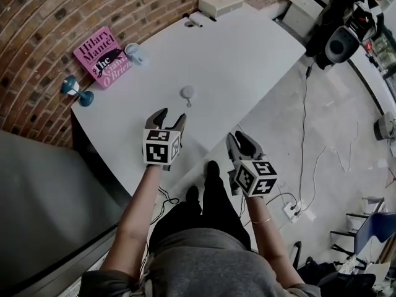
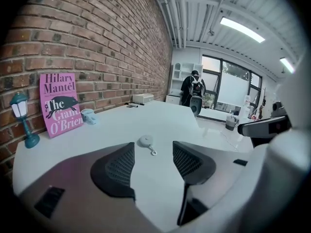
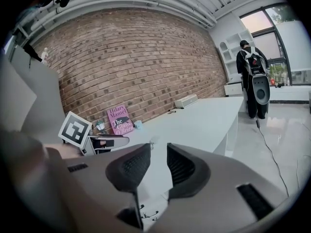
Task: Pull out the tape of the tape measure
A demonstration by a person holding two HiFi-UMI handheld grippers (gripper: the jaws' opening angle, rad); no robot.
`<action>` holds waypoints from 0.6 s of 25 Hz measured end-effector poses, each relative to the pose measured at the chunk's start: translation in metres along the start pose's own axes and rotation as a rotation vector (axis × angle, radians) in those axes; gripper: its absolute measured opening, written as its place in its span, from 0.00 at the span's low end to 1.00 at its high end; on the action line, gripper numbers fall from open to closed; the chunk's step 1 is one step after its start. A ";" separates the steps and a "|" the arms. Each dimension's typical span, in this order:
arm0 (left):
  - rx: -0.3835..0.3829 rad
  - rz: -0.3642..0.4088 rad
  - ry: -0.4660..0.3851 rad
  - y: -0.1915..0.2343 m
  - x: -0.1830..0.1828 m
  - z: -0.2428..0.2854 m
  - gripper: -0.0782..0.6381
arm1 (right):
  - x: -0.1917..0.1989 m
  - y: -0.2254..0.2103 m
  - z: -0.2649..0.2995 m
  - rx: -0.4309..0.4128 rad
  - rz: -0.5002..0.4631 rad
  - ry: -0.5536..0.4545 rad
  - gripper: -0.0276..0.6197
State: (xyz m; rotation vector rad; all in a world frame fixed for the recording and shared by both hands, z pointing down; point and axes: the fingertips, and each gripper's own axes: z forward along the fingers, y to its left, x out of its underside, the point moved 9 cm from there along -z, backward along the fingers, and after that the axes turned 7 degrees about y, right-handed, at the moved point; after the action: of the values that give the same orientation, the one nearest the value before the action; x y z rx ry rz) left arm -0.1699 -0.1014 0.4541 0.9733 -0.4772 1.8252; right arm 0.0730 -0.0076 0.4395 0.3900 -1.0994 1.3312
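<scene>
So the person is standing at the near edge of the white table (image 1: 247, 60) with both bare forearms stretched out forward, one gripper in each hand.

The left gripper (image 1: 169, 117) is out over the tabletop, angled a bit downward and aimed pretty much straight at the tape measure (image 1: 187, 92). Its jaws are spread wide with nothing in them. In the left gripper view the tape measure shows up in the gap between them, but it's further up the table and clearly apart from the pads.

The tape measure itself is a little round white thing lying flat around the middle of the table, out on its own, with a small tab or ring poking out on the side facing the person.

The right gripper (image 1: 241, 140) is held lower and off to the side, just past the table's edge and over the floor, also tipped slightly down. Its jaws are parted by a narrower gap and it's holding nothing. There's a thin bracelet (image 1: 263, 220) on that wrist.

Over by the brick wall (image 1: 37, 36) there's a pink book (image 1: 103, 57) leaning up, with a small teal lamp figure (image 1: 75, 90) on one side of it and a pale blue cup (image 1: 133, 53) on the other. A white box (image 1: 221, 4) sits at the far end of the table.
</scene>
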 end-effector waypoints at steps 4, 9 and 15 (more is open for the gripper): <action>-0.015 -0.008 0.044 0.001 -0.012 0.032 0.44 | -0.018 -0.014 0.021 -0.020 -0.029 0.021 0.19; -0.048 -0.020 0.096 0.004 -0.023 0.074 0.46 | -0.035 -0.033 0.049 -0.054 -0.031 0.053 0.19; -0.096 -0.042 0.164 0.011 -0.027 0.119 0.47 | -0.042 -0.055 0.074 -0.088 -0.020 0.106 0.19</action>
State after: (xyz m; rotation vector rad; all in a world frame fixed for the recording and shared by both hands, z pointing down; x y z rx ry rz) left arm -0.1253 -0.2029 0.5055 0.7562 -0.4354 1.8106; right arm 0.0975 -0.1037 0.4603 0.2620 -1.0589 1.2664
